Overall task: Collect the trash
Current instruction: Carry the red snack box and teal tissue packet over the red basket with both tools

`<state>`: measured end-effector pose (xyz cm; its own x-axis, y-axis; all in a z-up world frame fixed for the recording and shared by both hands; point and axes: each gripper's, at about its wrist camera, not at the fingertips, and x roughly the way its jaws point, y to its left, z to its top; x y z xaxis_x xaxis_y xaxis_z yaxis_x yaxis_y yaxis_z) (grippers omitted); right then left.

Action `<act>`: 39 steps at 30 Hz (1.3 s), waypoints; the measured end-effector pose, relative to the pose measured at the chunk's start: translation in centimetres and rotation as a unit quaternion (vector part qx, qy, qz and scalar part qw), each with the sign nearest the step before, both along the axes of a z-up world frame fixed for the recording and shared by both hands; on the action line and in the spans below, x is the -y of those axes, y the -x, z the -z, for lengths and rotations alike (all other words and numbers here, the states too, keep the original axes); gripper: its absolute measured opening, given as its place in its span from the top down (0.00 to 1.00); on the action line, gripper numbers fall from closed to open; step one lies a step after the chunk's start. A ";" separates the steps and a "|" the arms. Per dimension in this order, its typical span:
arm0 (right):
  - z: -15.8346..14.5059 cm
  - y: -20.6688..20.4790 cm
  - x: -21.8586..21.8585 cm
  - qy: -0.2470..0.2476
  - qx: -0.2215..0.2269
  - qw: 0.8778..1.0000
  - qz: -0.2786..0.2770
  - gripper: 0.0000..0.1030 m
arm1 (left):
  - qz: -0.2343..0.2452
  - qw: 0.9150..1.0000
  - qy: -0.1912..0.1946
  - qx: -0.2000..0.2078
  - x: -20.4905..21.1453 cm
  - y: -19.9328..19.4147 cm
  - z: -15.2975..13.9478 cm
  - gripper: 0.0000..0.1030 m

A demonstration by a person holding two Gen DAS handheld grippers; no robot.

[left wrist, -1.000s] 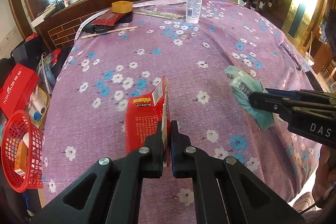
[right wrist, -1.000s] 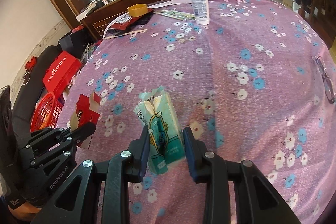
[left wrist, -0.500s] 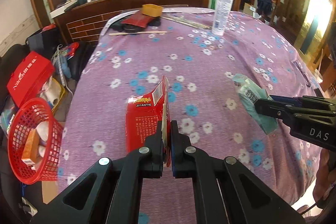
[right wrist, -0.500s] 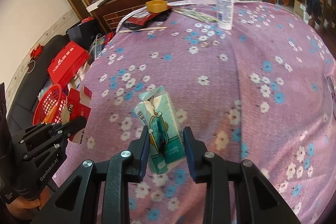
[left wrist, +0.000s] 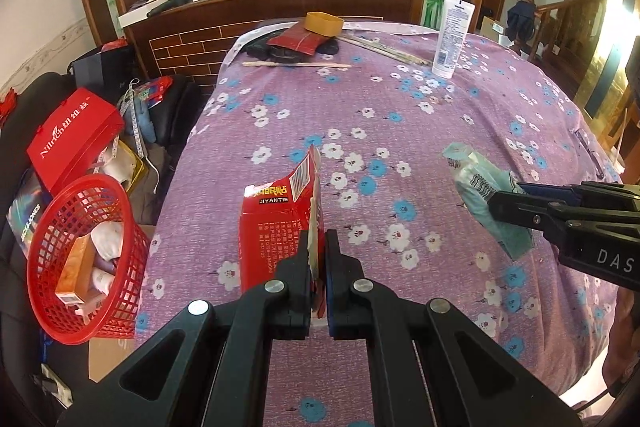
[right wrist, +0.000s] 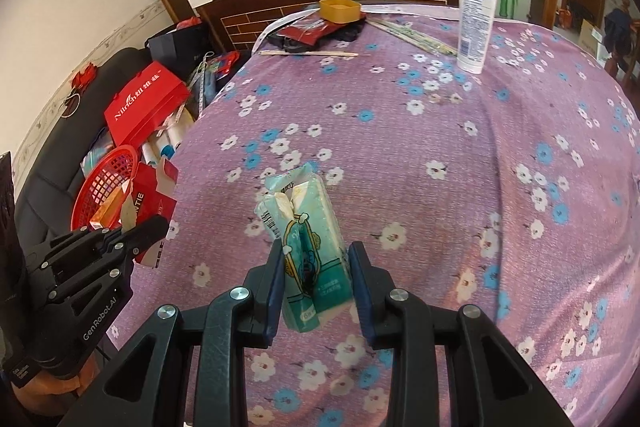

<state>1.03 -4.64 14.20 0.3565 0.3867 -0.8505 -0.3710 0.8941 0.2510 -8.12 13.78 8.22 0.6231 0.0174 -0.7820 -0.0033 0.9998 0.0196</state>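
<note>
My left gripper [left wrist: 318, 251] is shut on a torn red carton [left wrist: 276, 223] marked JIYANTIE, held above the purple flowered tablecloth near its left edge. The carton also shows in the right wrist view [right wrist: 154, 203], beside the left gripper [right wrist: 154, 227]. My right gripper [right wrist: 316, 259] is shut on a teal tissue pack [right wrist: 308, 227], held above the cloth; the pack [left wrist: 484, 199] and the right gripper [left wrist: 500, 203] show at the right of the left wrist view. A red mesh basket [left wrist: 80, 251] with several items inside stands below the table's left edge.
On the far part of the table [left wrist: 400, 131] stand a white tube [left wrist: 452, 35], a yellow dish [left wrist: 324, 23], a dark red packet [left wrist: 296, 41] and chopsticks [left wrist: 296, 65]. A red box [left wrist: 76, 135] and clutter lie on the black sofa at left.
Both grippers have moved left and back with their loads. The red basket and sofa clutter have come further into view.
</note>
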 end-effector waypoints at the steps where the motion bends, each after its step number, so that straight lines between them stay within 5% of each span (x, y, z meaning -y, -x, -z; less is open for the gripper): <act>1: 0.0 0.0 -0.1 0.001 0.000 1.000 -0.001 0.67 | -0.001 1.000 0.000 0.001 -0.1 -0.1 0.0 0.95; 22: -1.1 0.8 -2.7 0.009 0.014 1.000 -0.023 0.67 | -0.029 0.999 0.033 0.022 -4.0 0.9 -1.0 0.95; 33: -1.2 1.1 -3.3 0.001 0.013 0.999 -0.034 0.67 | -0.055 0.994 0.087 0.028 -7.4 2.0 -1.9 0.95; 39: -0.9 0.9 -3.1 -0.007 0.010 0.999 -0.039 0.67 | -0.075 0.994 0.074 0.026 -7.9 2.5 -2.3 0.95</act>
<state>0.09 -1.50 15.11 0.3414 0.4260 -0.8378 -0.4435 0.8589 0.2560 -10.59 21.69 10.55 0.6612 0.0009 -0.7502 -0.1497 0.9800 -0.1308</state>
